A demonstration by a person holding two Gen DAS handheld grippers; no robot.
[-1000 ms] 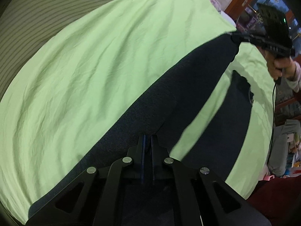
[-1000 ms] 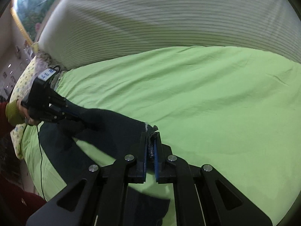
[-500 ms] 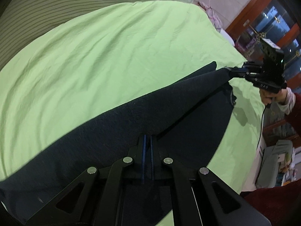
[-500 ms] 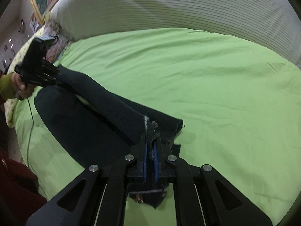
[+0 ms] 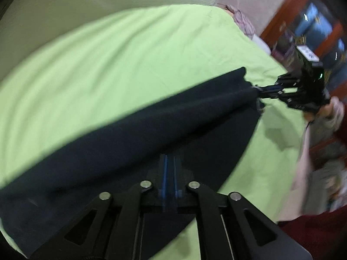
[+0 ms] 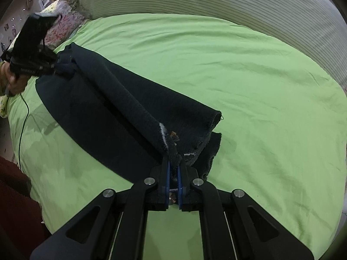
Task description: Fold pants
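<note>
We are midway through the first fold, by our reading: the pants (image 6: 121,112) hang stretched between our two grippers, one leg carried over the other, with the lower layer already flat on the green sheet (image 6: 249,91) and the upper layer still off it. What is left, as we judge it, is to lay the top leg down, let go, and fold the length over. The right gripper (image 6: 172,169) has its jaws nearly closed, clamped on the frayed hem end just ahead of its tips. The left gripper (image 5: 170,173) has just been opening its jaws a little; a narrow gap shows between the blue pads and dark cloth lies right ahead of them, but we cannot tell whether they still pinch it. The right view shows what the left cannot: the pale worn hem, both hems stacked beside the tips, and the left gripper far off at the waist end, up and to the left. The blurred left view shows the whole taut leg running away to the right gripper, and a hand (image 5: 331,110) behind it.
</note>
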